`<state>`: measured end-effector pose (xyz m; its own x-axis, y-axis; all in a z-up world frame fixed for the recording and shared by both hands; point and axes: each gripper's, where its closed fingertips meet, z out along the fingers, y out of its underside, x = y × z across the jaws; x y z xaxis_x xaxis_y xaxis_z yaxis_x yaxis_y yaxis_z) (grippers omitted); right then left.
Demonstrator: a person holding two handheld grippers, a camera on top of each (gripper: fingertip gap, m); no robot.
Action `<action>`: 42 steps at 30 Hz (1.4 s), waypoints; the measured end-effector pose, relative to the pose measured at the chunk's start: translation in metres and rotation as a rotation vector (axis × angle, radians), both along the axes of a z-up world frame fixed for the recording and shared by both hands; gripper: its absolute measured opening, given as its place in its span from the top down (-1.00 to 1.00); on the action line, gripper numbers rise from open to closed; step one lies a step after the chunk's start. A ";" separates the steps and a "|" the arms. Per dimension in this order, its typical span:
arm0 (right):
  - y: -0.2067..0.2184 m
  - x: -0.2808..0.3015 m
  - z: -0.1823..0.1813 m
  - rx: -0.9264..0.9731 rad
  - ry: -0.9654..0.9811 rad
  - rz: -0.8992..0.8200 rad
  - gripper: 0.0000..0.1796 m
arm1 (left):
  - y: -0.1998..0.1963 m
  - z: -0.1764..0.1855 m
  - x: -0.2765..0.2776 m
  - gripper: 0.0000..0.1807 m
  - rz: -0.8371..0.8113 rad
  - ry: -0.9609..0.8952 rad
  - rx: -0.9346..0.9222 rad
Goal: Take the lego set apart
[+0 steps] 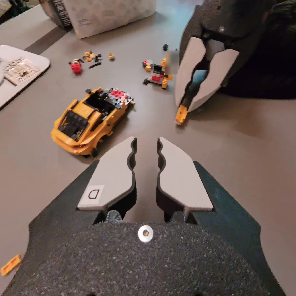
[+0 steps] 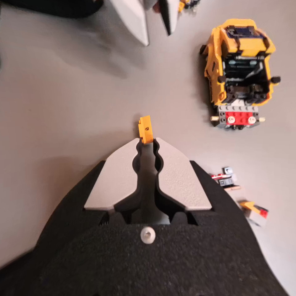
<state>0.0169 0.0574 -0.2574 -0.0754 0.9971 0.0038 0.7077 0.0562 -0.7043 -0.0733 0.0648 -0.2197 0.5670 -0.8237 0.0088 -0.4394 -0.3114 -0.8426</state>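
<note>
Grey and matte, the counter is carrying everything here. Ahead of the left tongs and off to their left, the yellow lego car is sitting on its wheels with its tail toward those tongs. Its roof is off, so the black cabin is lying open, the rear deck is showing dark studs, and at the far nose a red plate is sitting on a grey base with 2 pale round studs. In the right wrist view the same car is lying ahead of the right tongs and to their right, nose end toward them.

The left tongs are hovering released, their pale fingers standing apart with only bare counter between them. The right tongs are clenching a small yellow brick piece at their very tips; seen from the left view, that piece is touching or nearly touching the counter under the down-tilted tongs.

Beyond the car, 2 heaps of loose parts are resting: a red, black and yellow scatter and a chunkier grey, red and yellow cluster close beside the right tongs. Far left, a white tray is holding printed sheets, and a pale box is standing at the back.
</note>
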 end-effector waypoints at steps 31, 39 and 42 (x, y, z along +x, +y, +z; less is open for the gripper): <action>0.008 -0.045 0.084 0.103 0.508 -0.254 0.86 | 0.011 0.043 0.042 0.81 0.139 -0.710 -0.360; 0.024 -0.036 0.097 0.193 0.570 -0.342 0.86 | 0.014 0.047 0.041 0.78 0.153 -0.785 -0.390; 0.023 -0.035 0.099 0.174 0.590 -0.345 0.86 | 0.012 0.048 0.046 0.77 0.134 -0.825 -0.430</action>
<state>-0.0180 0.0808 -0.1582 0.3090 0.9448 0.1087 0.2083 0.0443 -0.9771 -0.0274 0.0772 -0.1719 0.3361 -0.5845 0.7385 0.3071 -0.6733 -0.6726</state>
